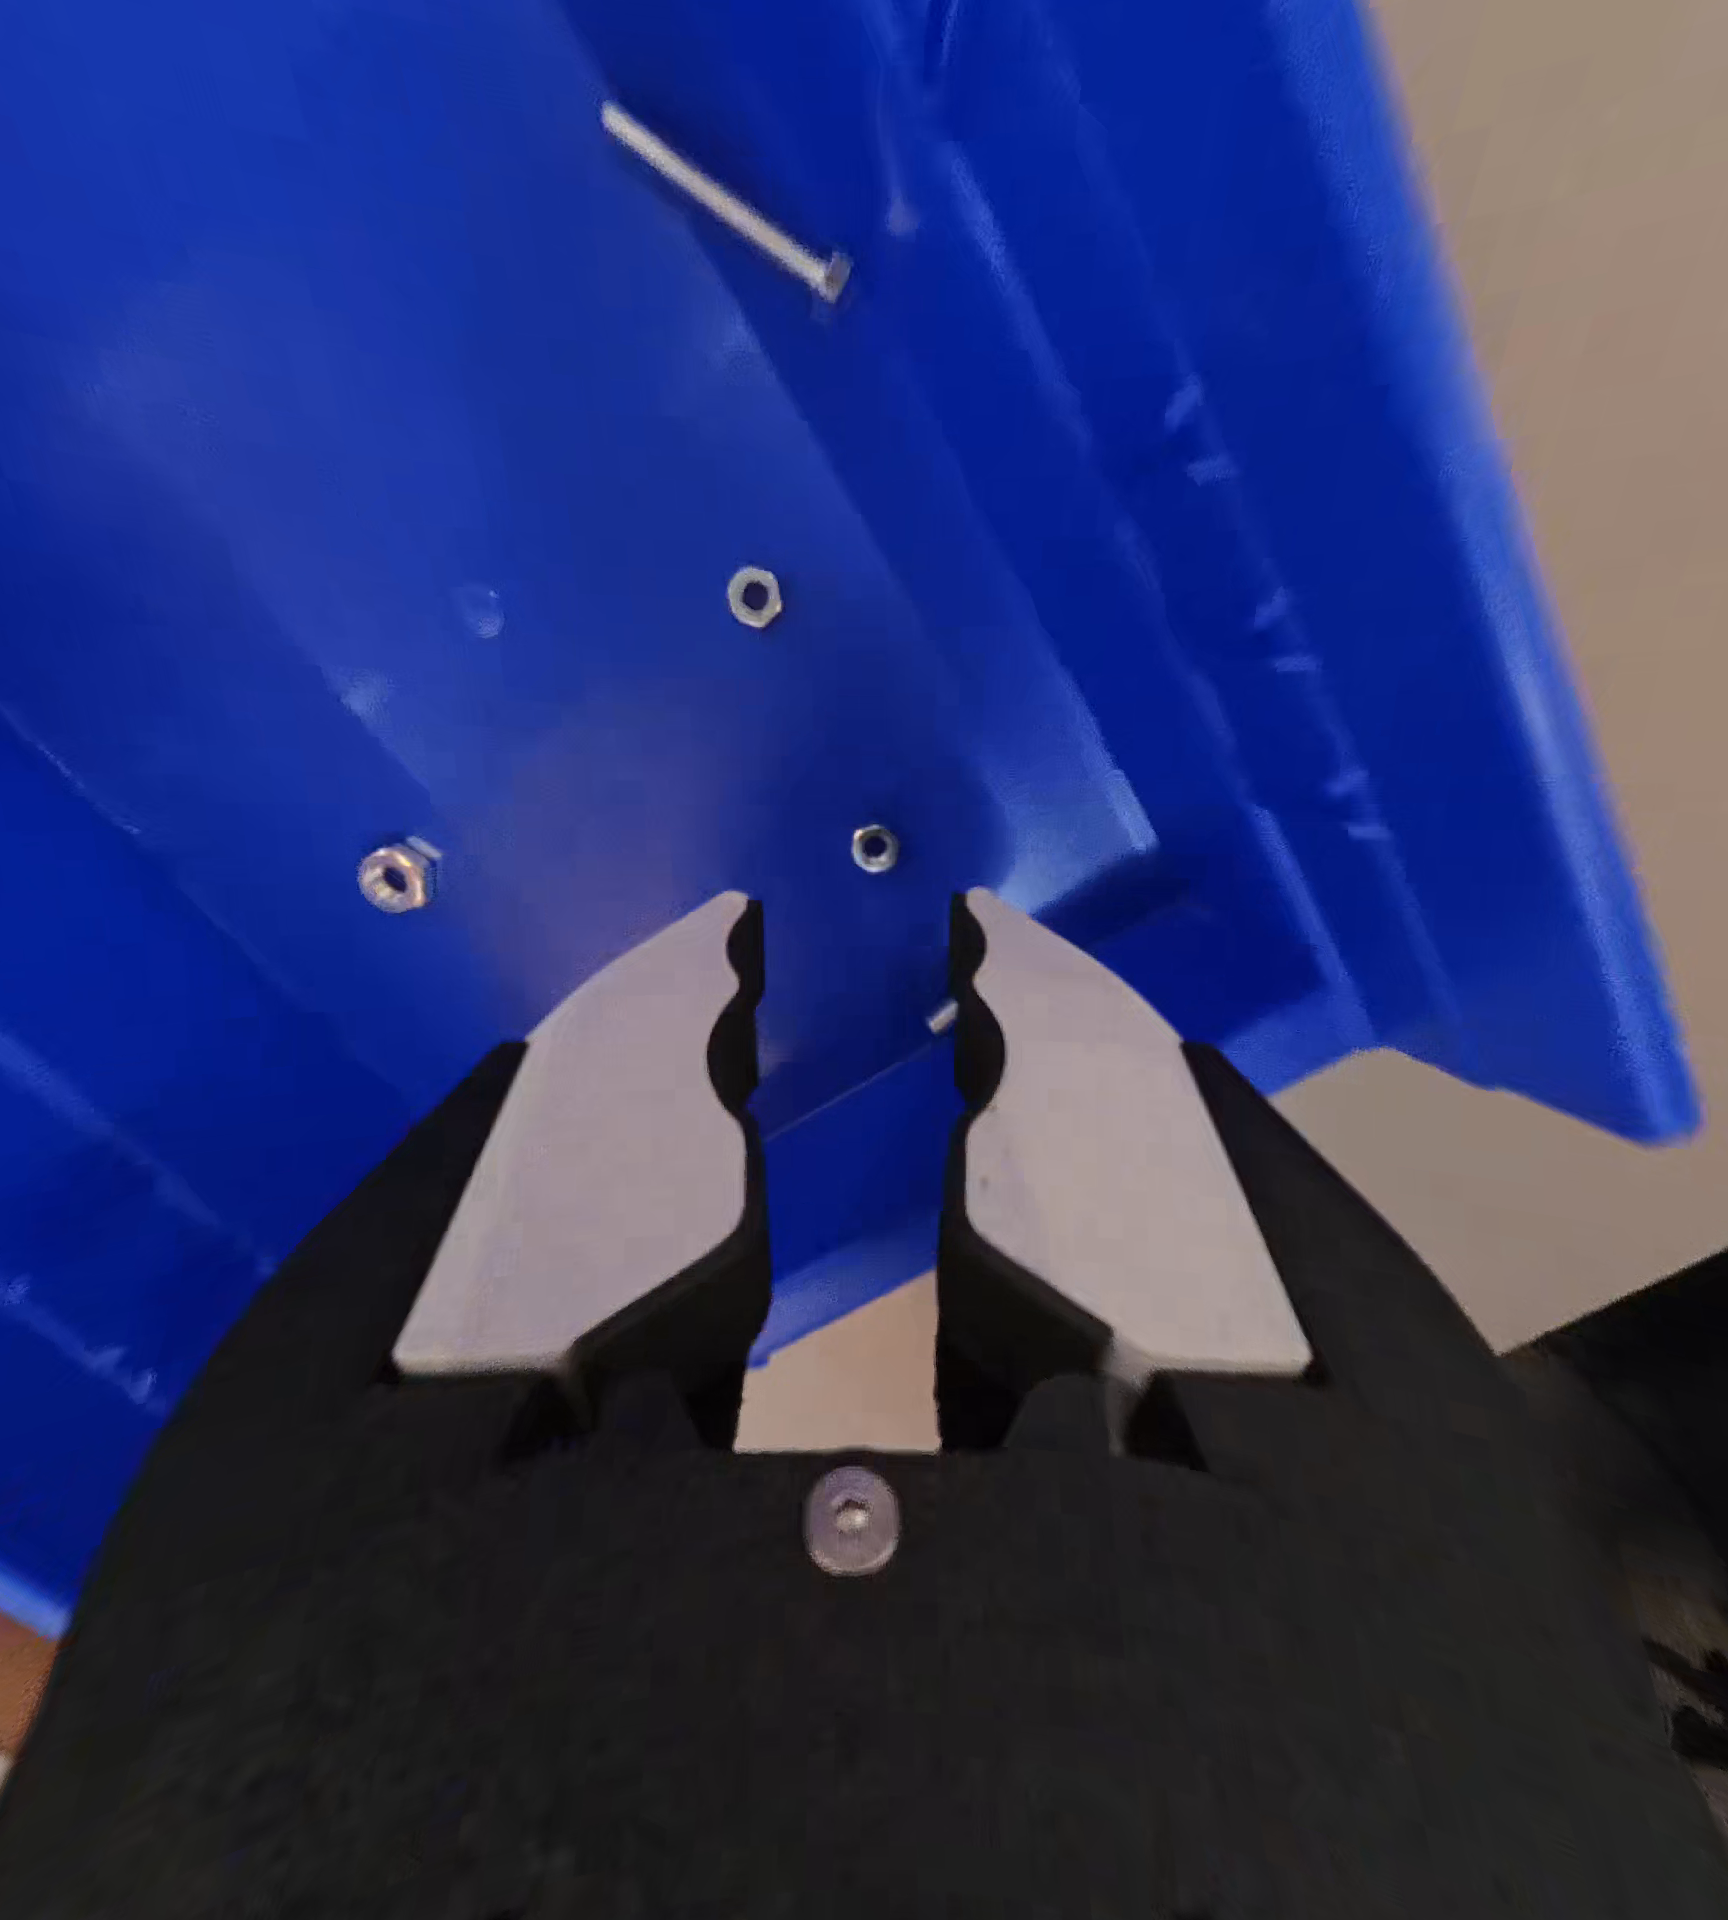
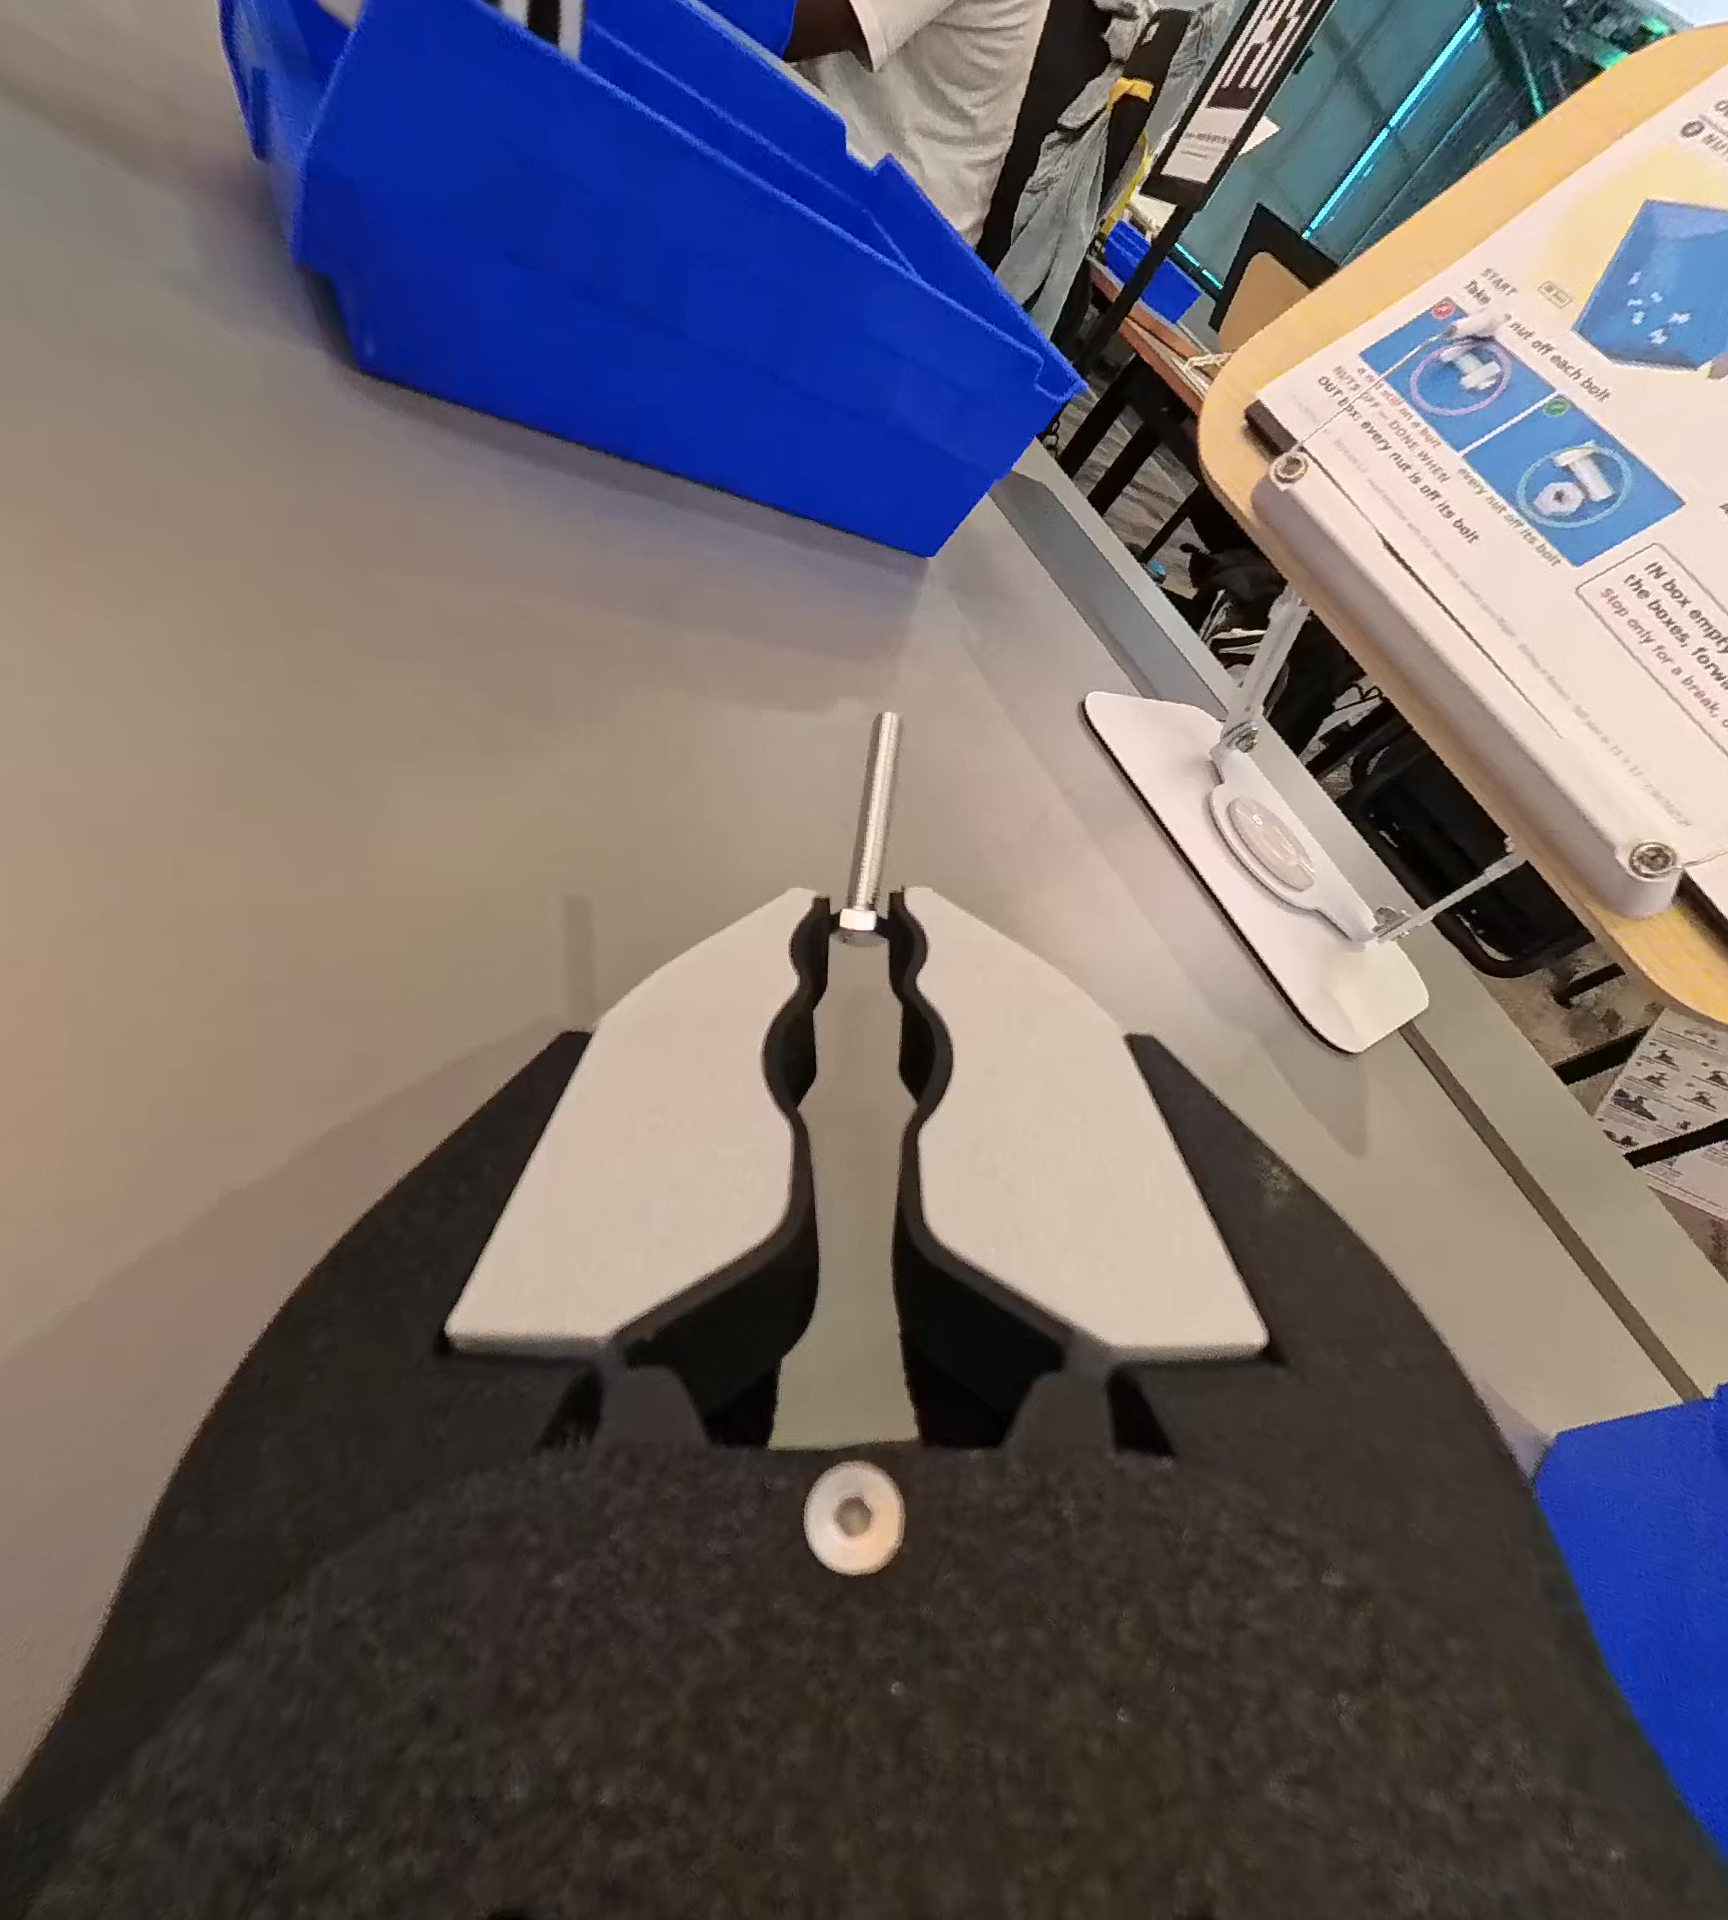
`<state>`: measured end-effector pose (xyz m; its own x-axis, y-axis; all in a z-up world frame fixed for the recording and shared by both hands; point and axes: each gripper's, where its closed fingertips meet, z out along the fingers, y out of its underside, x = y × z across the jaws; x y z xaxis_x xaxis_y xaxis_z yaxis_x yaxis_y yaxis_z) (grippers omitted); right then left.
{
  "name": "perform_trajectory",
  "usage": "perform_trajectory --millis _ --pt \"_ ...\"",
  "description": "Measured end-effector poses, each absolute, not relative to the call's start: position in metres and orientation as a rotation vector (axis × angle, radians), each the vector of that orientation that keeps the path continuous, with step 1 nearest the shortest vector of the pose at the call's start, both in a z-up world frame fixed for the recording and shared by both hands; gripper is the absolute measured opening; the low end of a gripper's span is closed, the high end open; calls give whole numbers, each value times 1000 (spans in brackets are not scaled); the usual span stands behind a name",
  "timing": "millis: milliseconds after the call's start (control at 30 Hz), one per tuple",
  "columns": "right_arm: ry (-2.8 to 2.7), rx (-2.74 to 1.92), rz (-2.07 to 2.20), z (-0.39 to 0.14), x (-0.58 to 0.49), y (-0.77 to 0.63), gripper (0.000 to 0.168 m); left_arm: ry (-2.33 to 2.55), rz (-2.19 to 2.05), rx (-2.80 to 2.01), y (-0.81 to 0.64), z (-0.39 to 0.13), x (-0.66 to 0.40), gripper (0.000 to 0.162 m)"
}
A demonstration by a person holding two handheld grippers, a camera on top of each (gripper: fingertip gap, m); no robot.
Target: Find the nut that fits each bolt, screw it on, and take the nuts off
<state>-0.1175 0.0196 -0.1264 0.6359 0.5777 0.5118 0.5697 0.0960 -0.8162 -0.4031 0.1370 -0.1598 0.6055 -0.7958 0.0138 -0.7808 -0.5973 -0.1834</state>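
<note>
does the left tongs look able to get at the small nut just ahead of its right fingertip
Probably yes. The left tongs are open and empty, poised over the floor of the blue bin, and the small nut lies loose just beyond the tips with nothing between. It lies flat, so pinching it may be fiddly.

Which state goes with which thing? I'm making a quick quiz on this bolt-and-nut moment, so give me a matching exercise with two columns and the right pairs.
Things:
1. left gripper
2. right gripper
3. long bolt
4. three loose nuts

States:
A. shut on a bolt's head, shank pointing forward
B. lying flat and separately on the blue bin floor
C. open and empty, above the bin
D. lying unheld at the far end of the bin floor

Pairs: 1-C, 2-A, 3-D, 4-B
</note>
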Motion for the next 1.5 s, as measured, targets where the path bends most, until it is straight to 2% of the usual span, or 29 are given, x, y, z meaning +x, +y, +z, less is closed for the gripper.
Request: perform_trajectory --millis 300,400,433,633,700,767,833,900,1067,1200,1500 --pt "-988 -1554 27 -125 -118 17 11 1474 -48 -2690 142 -187 -405 31" --pt "-992 -1553 26 -126 -119 16 11 1519 -53 -2652 143 -191 -404 21" --pt "-993 -1553 26 -126 -119 16 11 1537 -59 -2634 142 -191 -403 10" --pt "-999 -1541 59 -123 -123 14 11 1457 -148 -2608 145 -185 -406 10" --pt "-1008 -1522 43 -118 -124 15 11 1311 -353 -2551 143 -159 -392 10" --pt "-1014 -1499 36 -112 -126 17 11 1140 -634 -2411 135 -111 -367 10" --pt "-1024 -1480 16 -109 -130 19 11 1114 -1003 -2197 103 -57 -327 9" --pt "-1049 -1451 -28 -109 -135 18 11 1140 -1291 -2056 65 -25 -289 10" --pt "-1103 -1325 -197 -100 -141 8 11 1192 -1617 -2077 21 -33 -216 10" --pt "-1079 -1262 -258 -90 -138 4 11 1207 -1695 -2177 19 -56 -182 10" --pt "-1085 -1268 -296 -93 -132 8 11 1195 -1857 -2254 16 -71 -153 10"
